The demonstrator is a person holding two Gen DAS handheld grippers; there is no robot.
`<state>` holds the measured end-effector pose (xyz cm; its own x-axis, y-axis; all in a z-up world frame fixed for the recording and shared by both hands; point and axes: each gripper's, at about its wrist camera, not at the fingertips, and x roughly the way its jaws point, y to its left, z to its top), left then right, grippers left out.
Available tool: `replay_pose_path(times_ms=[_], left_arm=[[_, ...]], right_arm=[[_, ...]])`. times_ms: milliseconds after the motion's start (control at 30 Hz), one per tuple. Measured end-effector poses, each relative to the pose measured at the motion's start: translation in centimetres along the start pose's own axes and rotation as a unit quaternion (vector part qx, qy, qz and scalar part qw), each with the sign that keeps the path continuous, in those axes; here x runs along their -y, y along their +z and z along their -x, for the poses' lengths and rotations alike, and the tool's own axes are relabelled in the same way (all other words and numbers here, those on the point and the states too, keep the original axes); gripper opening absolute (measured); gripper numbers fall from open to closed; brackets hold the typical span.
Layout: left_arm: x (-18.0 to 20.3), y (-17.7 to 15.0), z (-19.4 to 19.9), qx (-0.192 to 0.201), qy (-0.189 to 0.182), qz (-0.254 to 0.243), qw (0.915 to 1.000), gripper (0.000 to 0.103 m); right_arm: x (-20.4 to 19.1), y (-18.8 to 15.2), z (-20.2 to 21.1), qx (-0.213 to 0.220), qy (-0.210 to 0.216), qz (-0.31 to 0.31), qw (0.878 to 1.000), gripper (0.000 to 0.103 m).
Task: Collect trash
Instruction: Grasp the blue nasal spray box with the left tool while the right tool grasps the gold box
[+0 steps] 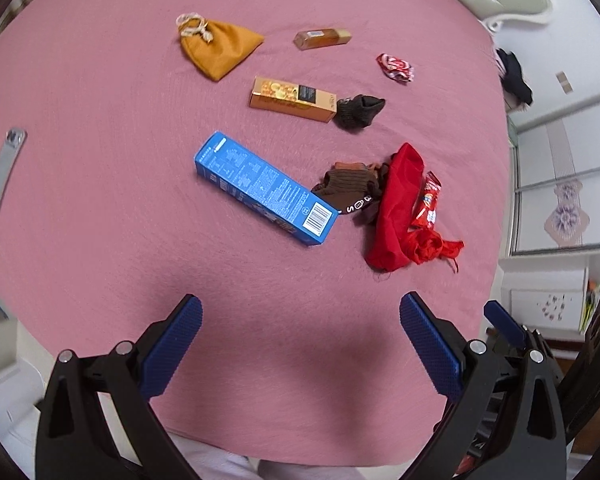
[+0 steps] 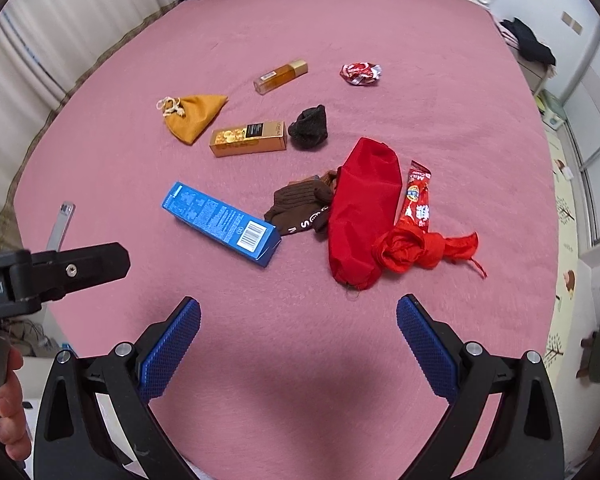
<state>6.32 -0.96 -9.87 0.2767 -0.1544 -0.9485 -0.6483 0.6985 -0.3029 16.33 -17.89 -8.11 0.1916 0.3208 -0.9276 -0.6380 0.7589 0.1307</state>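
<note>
Nothing appeared collected yet: both claws hung over the near edge of the pink bed (image 2: pixel 440 92), the left claw (image 1: pixel 300 344) with its blue pads spread wide and empty, the right claw (image 2: pixel 298 344) likewise spread and holding nothing. All the likely trash lay ahead of them, untouched on the cover. Nearest, ahead and slightly left of the right claw, lay the blue box (image 2: pixel 220 224), flat with its barcode end toward the claws. Ahead and to the right sat a red snack wrapper (image 2: pixel 417 200), just beside or partly on a red cloth bag (image 2: pixel 360 208) whose knotted end trailed rightward. Farther ahead, well apart from the rest, lay a crumpled red-and-white wrapper (image 2: pixel 360 74). A gold box (image 2: pixel 249 139) and a small amber bottle (image 2: pixel 281 76) lay beyond the blue box; whether they counted as trash could not be told. Other things seemed not to be trash: brown socks (image 2: pixel 300 210) touching the red bag and close to the blue box's end, a dark sock (image 2: pixel 310 128) touching the gold box, a mustard drawstring pouch (image 2: pixel 192 118), and a phone (image 1: pixel 4 168) far off to the left. The socks and red bag crowded the snack wrapper and box, so a careless grasp would likely catch fabric. No bin showed in either view.
</note>
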Motion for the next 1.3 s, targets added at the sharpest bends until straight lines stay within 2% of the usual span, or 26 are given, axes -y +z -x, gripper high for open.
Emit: replay_pose_path(times_ms=[400,533,933,1067,1300], left_arm=[[0.2,3.2,-6.0,-0.026,0.003,0.094,0.9952,0.099],[-0.1,4.2,-7.6,-0.027,0.016,0.119,0.9924,0.099],[-2.5,8.0,-13.8,-0.038,0.052,0.207,0.9761,0.099],[-3.5,9.2,-16.5,-0.051,0.049,0.241,0.9680,0.099],[-4.6,10.6,-20.0,-0.069,0.056,0.263,0.9607,0.098]], right_arm=[[3.1,3.5,-5.0,-0.028,-0.002,0.046,0.999,0.094],[3.5,4.9,-6.6,-0.034,0.005,0.068,0.997,0.094],[4.8,9.3,-10.4,-0.039,0.017,0.132,0.990,0.094],[4.7,10.7,-11.4,-0.040,0.022,0.143,0.989,0.094],[3.3,12.3,-13.5,-0.051,0.033,0.175,0.983,0.094]])
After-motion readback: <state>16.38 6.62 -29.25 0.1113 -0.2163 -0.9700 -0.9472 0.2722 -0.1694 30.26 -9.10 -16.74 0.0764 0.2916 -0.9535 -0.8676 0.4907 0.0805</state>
